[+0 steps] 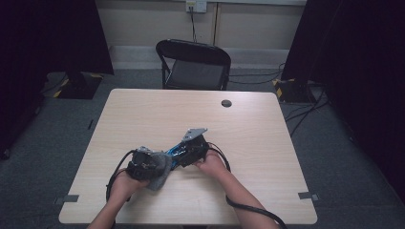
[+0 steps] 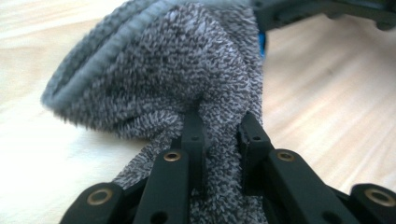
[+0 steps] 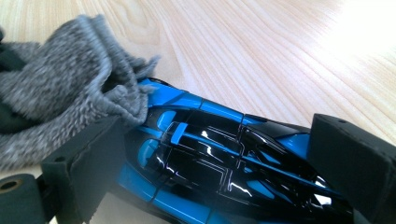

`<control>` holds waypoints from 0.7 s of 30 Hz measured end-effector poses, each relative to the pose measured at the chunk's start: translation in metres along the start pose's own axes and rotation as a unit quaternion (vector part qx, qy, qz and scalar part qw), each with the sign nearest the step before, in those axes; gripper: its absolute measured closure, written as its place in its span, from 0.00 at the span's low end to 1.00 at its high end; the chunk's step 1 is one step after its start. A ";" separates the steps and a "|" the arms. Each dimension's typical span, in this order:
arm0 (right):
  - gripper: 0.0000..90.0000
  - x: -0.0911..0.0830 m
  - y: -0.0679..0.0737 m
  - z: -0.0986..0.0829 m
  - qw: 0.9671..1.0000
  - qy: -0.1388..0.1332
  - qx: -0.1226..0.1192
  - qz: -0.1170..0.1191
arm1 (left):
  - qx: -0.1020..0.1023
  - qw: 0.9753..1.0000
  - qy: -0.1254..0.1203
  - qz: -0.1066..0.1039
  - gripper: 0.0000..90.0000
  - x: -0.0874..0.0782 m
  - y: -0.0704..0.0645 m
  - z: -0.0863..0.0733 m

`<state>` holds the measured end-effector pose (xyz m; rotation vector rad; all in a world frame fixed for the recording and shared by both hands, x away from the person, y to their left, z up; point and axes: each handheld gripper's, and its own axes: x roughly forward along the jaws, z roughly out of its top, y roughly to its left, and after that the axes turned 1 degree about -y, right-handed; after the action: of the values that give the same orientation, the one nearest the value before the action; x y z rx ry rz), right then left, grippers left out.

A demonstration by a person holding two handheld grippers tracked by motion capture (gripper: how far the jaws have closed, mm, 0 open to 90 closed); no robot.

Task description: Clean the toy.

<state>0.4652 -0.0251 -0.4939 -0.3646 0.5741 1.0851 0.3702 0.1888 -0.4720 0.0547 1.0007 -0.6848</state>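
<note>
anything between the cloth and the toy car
Nothing visible. The left gripper pinches the grey cloth, and the cloth's edge already lies against one end of the blue and black car, which the right gripper holds between its jaws.

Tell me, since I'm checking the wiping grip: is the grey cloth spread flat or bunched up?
Bunched up. The grey cloth is gathered into folds between the left gripper jaws, its far end against the blue toy car.

Colours of the toy car and cloth

Blue and shiny black toy car (image 3: 205, 158); fuzzy grey speckled cloth (image 2: 187, 74); pale wood-grain surface (image 1: 157, 114); black jaws.
</note>
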 end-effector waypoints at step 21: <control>0.05 0.000 -0.001 -0.001 1.000 -0.003 0.001 -0.001 | 0.037 0.999 0.011 -0.037 0.85 0.014 -0.035 0.003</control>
<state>0.4653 -0.0261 -0.4945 -0.3596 0.5688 1.0844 0.3583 0.1533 -0.4722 0.0903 1.0012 -0.7903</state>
